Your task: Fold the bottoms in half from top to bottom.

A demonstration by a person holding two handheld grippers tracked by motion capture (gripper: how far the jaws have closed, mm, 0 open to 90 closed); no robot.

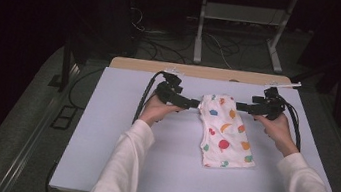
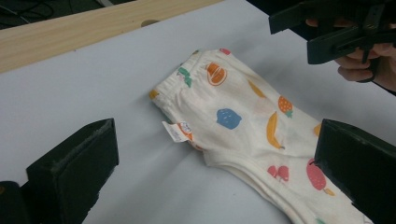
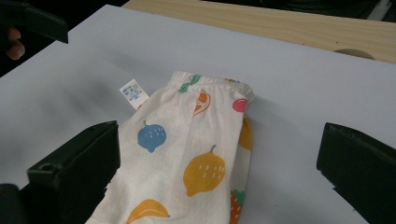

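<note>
Folded lengthwise, the fruit-print shorts [image 1: 226, 132] lie flat near the middle of the table [image 1: 117, 139], and the left gripper [image 1: 188, 103] and right gripper [image 1: 243, 107] flank their waistband end with fingers spread wide, holding nothing, seemingly poised to pinch that end.

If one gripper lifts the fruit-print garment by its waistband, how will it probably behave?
The fruit-print garment looks like thin cloth, folded flat, so it would probably droop and unfold when lifted. It seems light for its size. Pushed, it would likely wrinkle, not slide, on the white table. The left gripper is open beside it.
</note>
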